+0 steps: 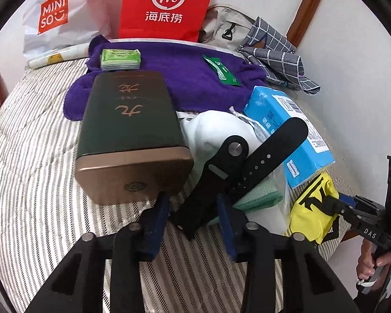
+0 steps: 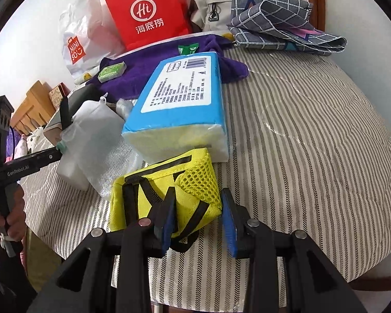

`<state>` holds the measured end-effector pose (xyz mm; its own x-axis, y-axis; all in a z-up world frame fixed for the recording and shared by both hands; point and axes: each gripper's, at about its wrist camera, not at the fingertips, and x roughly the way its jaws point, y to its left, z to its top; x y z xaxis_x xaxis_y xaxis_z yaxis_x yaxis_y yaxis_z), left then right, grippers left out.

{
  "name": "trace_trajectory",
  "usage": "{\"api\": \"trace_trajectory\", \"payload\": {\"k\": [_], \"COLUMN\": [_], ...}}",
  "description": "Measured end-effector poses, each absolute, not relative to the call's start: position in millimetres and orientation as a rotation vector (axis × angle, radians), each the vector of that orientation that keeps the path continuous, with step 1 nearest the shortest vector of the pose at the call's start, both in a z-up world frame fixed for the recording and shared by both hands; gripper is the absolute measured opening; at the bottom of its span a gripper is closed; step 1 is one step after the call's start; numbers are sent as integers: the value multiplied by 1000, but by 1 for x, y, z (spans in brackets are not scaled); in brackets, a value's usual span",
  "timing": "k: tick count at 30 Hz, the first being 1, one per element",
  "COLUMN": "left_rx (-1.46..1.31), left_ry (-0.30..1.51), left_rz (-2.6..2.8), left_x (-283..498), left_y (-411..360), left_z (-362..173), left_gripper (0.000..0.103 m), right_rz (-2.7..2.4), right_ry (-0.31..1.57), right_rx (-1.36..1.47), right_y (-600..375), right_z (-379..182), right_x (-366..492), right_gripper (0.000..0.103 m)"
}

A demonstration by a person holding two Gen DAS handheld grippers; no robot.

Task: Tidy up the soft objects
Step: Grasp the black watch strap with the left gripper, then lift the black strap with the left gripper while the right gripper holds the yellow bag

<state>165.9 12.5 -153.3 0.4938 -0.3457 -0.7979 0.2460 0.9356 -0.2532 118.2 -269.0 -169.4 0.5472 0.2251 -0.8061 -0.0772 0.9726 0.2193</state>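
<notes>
A black watch strap (image 1: 250,161) lies slanted over a white drawstring pouch (image 1: 216,130) and a mint green cloth (image 1: 258,198). My left gripper (image 1: 193,203) is shut on the strap's lower end, a blue pad against each edge. In the right wrist view the strap (image 2: 65,112) sticks up from the left gripper (image 2: 57,154). My right gripper (image 2: 198,203) is shut on a yellow mesh bag (image 2: 195,172) with black straps, lying on the striped bedding (image 2: 299,130). The left wrist view shows the right gripper (image 1: 336,206) on that bag (image 1: 307,219).
A dark green tin (image 1: 130,135) lies left of the strap. Behind are a purple towel (image 1: 169,70) with a green wipes pack (image 1: 120,58), a blue tissue pack (image 2: 179,101), a grey checked cloth (image 2: 273,20), a red paper bag (image 1: 164,5) and a white plastic bag (image 1: 54,13).
</notes>
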Motion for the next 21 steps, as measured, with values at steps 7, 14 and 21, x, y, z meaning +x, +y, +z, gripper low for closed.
{"api": "trace_trajectory", "payload": {"k": [7, 14, 21], "left_rx": [-225, -142, -73], "left_ry": [1025, 986, 1006], "left_rz": [-447, -470, -465], "left_x": [174, 160, 146], "left_y": [21, 17, 10], "left_z": [-165, -159, -163], "left_gripper": [58, 38, 20], "right_rz": [175, 167, 166], "right_ry": [993, 1004, 1006], "right_rx": [176, 171, 169], "right_y": [-273, -272, -271], "right_z": [-175, -180, -181], "right_x": [119, 121, 120], "right_gripper": [34, 35, 35]}}
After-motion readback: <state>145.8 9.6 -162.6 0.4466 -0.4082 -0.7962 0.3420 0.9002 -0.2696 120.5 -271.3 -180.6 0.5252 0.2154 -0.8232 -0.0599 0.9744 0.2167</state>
